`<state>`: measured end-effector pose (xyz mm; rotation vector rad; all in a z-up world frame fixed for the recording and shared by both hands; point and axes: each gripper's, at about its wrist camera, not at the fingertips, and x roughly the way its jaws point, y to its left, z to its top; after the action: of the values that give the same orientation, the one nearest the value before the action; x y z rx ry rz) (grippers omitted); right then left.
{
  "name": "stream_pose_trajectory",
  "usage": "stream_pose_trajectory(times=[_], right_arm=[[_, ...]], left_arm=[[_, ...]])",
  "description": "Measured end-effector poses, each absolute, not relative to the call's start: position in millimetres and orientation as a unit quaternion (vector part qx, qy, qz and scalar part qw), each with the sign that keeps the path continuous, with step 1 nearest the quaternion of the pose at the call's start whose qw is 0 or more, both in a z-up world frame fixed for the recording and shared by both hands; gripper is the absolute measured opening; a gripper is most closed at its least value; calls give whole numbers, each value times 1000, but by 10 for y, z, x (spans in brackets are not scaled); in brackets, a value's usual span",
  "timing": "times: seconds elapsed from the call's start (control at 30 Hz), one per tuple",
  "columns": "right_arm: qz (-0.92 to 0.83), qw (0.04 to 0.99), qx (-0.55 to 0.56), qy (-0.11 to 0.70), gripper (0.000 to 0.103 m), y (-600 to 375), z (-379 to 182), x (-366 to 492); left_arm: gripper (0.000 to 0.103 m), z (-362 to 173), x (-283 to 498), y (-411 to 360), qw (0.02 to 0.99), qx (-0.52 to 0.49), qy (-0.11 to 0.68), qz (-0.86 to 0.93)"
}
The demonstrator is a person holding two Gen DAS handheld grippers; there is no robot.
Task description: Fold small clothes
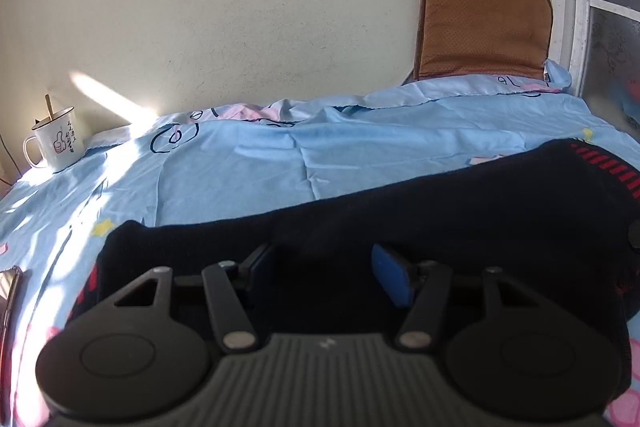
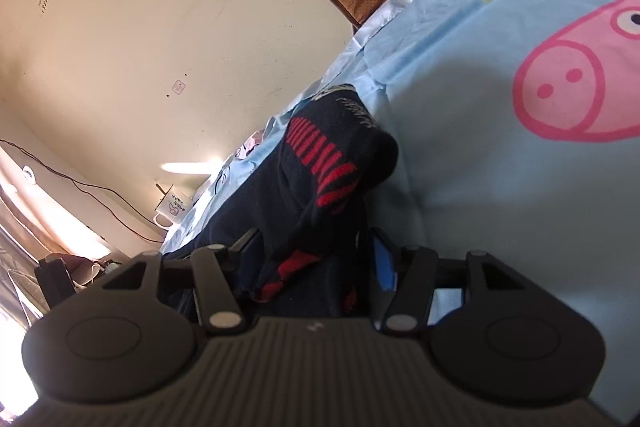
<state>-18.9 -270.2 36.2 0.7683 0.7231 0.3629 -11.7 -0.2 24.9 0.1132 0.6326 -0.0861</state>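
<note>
A dark navy sock [image 1: 440,211] with red stripes lies stretched across the light blue cartoon sheet [image 1: 280,163]. My left gripper [image 1: 320,267] sits low over its middle. The blue pads [image 1: 394,277] stand apart, their faces bare, with dark cloth below the gap. In the right wrist view the same sock [image 2: 320,155] is bunched and folded over itself, its red-striped cuff uppermost. My right gripper [image 2: 316,259] straddles the near part of the bunch. Its right pad [image 2: 384,263] shows blue and does not press on the cloth.
A white enamel mug [image 1: 58,143] with a stick in it stands at the sheet's far left by the wall. A brown cushion [image 1: 484,23] leans on the wall at the far right, beside a window frame [image 1: 580,7]. A flat dark object [image 1: 8,291] lies at the left edge.
</note>
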Motion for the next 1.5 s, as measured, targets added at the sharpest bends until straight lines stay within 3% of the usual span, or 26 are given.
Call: stream_pose_trajectory(times=[0.63, 0.8, 0.87, 1.0, 1.17, 1.3, 1.43, 1.5], right_arm=[[140, 875, 339, 317, 69, -2508, 359, -104], [129, 872, 343, 325, 60, -2467, 329, -25], [133, 860, 356, 341, 28, -2477, 293, 3], [154, 882, 321, 310, 26, -2368, 522, -70], [225, 913, 223, 257, 25, -1878, 1017, -77], [311, 911, 133, 236, 25, -1230, 1301, -41], [390, 880, 68, 262, 26, -531, 1244, 36], [416, 862, 20, 288, 32, -195, 1081, 56]], left_arm=[[60, 208, -120, -12, 952, 61, 297, -38], [59, 233, -127, 76, 952, 40, 300, -52], [56, 279, -115, 156, 949, 19, 310, -62], [40, 454, -86, 521, 932, -78, 341, -91], [40, 690, -186, 1149, 918, -214, 314, -111], [40, 854, -384, 1553, 925, -259, 265, -88], [40, 916, -572, 1854, 932, -269, 237, -48], [40, 914, -643, 1988, 932, -277, 233, -33]])
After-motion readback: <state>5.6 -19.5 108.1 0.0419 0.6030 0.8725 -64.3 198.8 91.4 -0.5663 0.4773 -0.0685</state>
